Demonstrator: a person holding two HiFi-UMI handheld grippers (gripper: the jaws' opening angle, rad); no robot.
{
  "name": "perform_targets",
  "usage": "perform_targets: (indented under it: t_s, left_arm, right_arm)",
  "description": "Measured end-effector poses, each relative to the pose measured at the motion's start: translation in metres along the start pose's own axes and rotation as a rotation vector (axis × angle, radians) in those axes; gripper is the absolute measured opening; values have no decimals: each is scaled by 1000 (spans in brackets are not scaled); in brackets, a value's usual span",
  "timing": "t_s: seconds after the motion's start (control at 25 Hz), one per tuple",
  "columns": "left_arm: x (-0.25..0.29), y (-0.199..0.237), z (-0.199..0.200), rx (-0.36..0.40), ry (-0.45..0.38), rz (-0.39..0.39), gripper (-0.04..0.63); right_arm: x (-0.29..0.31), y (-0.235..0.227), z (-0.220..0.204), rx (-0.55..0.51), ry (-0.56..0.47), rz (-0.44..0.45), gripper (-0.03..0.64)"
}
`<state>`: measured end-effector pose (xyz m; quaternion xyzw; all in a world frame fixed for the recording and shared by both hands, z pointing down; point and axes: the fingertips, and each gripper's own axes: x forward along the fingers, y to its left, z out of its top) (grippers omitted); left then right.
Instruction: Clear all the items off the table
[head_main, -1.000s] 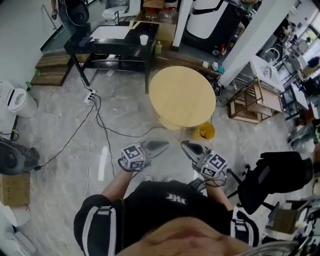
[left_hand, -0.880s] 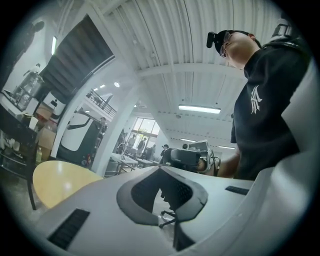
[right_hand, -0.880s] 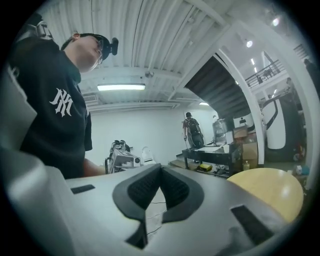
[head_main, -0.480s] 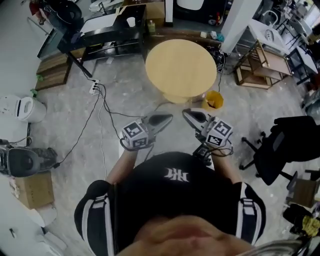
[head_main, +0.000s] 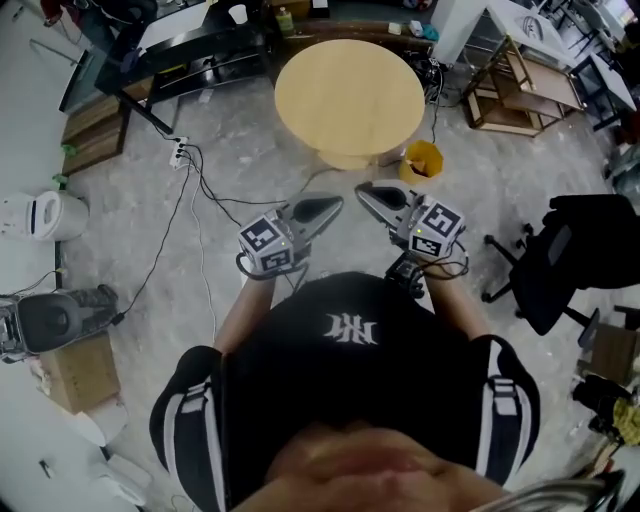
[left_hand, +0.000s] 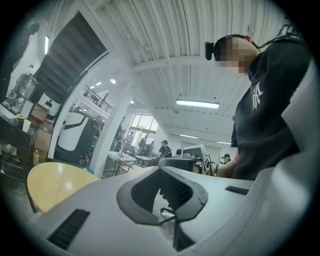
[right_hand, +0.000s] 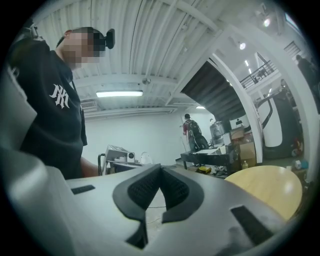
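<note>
The left gripper (head_main: 336, 206) and the right gripper (head_main: 362, 189) were both closed, each pair of jaws meeting at the tips with nothing between them, as each gripper's own view showed plainly. In the head view they pointed away from the person's chest toward the far side of the room, tips near each other but apart, each with its marker cube (head_main: 262, 245) close to the holding hand. Beneath them spread the grey marbled floor (head_main: 150, 260), the largest thing in sight. The round table (head_main: 350, 95), pale wood, stood on that floor just beyond the grippers, well out of their touch; it also showed at the left edge of the left gripper view and at the right edge of the right gripper view. Far and to the left of it stood a long black bench (head_main: 200, 60). A black office chair (head_main: 575, 250) stood to the right of the right gripper. An open wooden rack (head_main: 520, 85) stood far right, beside the table. At the left edge was a dark machine (head_main: 50, 320) with a cardboard box (head_main: 75, 375) just nearer than it, and a white appliance (head_main: 45, 215) farther off. A yellow bucket (head_main: 423, 160) sat on the floor by the table's near right edge. A white power strip (head_main: 180, 155) lay left of the table, with black cables (head_main: 195, 215) trailing from it across the floor. A small white cup (head_main: 237, 14) stood on the bench.
</note>
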<state>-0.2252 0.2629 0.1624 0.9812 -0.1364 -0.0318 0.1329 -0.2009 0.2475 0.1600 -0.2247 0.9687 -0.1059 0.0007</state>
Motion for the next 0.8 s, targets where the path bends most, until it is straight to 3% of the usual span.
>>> perform_targets:
  t_s: [0.8]
  left_arm:
    - [18,-24,-9,5,22,-64,12]
  right_arm:
    - [-26,14,7,-28,-20,4,2]
